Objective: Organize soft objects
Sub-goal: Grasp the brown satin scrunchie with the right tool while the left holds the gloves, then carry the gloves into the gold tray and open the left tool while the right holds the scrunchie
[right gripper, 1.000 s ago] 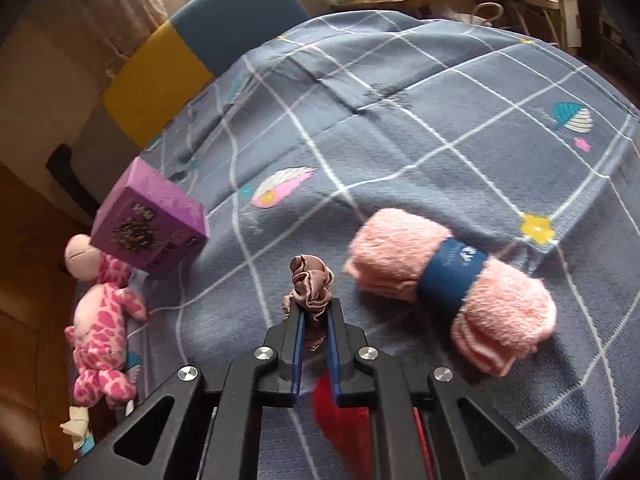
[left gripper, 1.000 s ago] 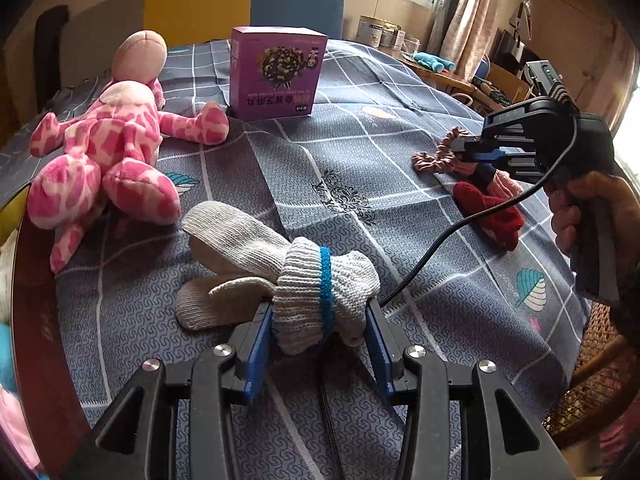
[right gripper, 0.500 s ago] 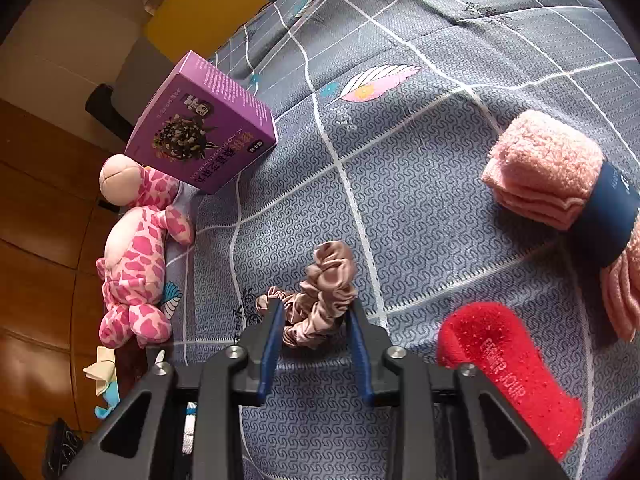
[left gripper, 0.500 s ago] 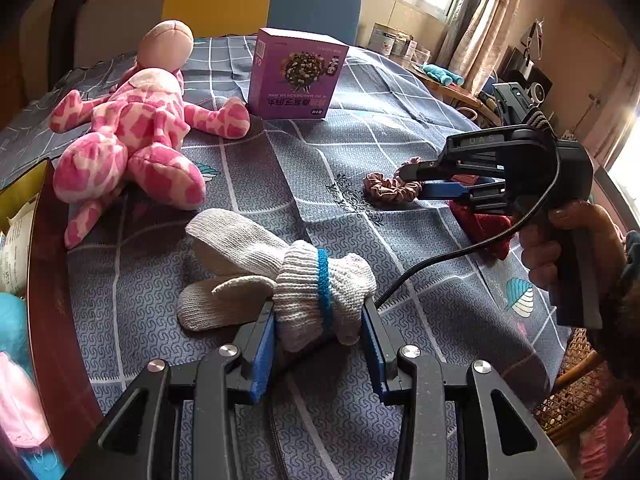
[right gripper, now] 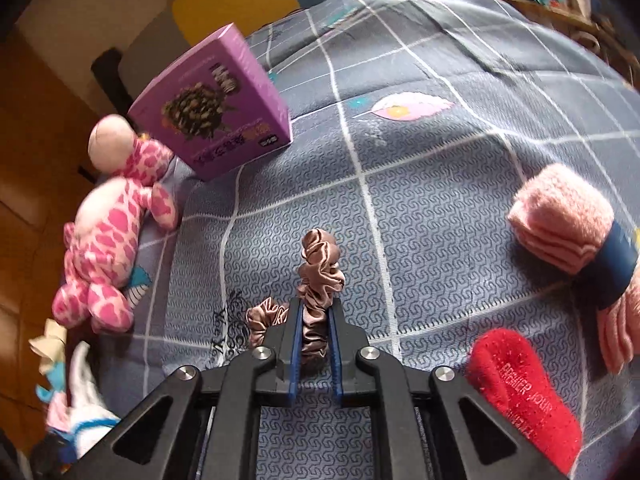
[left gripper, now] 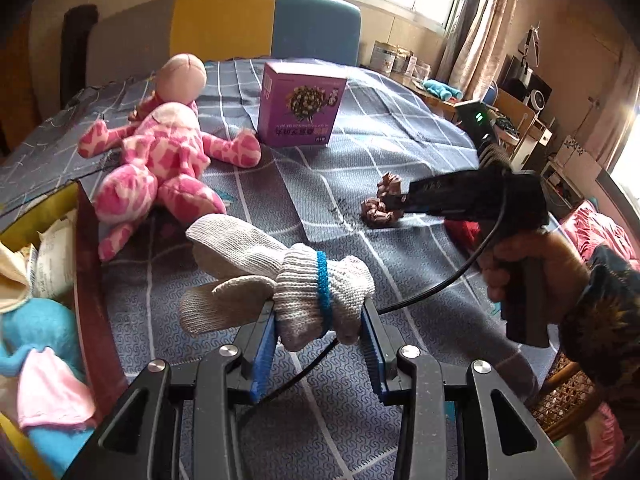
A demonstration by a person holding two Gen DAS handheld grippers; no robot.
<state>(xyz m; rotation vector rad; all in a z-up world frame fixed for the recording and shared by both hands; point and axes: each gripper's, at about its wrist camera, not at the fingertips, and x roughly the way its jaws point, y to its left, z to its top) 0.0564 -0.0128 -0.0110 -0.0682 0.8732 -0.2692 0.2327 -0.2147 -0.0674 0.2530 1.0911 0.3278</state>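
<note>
Right now the left tongs (left gripper: 318,334) are clamped on the rolled cuff of a pair of grey knit gloves (left gripper: 276,284), a blue band circling the bundle just ahead of the blue pads. The glove ends stick out ahead and to the left of those tongs, above the blue-grey checked cloth of the counter (left gripper: 360,152). Further ahead and to the left lies a pink spotted plush toy (left gripper: 160,160) on its back, and beyond it, straight ahead, stands a purple box (left gripper: 300,104) printed with upside-down text. Low on the left, past the counter's edge, sits a heap of blue and pink cloth (left gripper: 36,360).

To the right of the left tongs, a hand (left gripper: 524,268) holds the other tool by its black grip, a black cable trailing from it toward the left tongs.

The right tongs (right gripper: 314,334) are closed tight on a brown satin scrunchie (right gripper: 320,272), which rises in ruffles between and beyond the tips; a loop of it bulges out just left of the left finger. In the left wrist view the scrunchie (left gripper: 380,204) hangs at the tool's tip, touching or nearly touching the cloth. To the right of the right tongs lies a red sock (right gripper: 524,392) with white lettering, and ahead of that a rolled pink towel (right gripper: 568,224) wrapped in a dark blue band.
</note>
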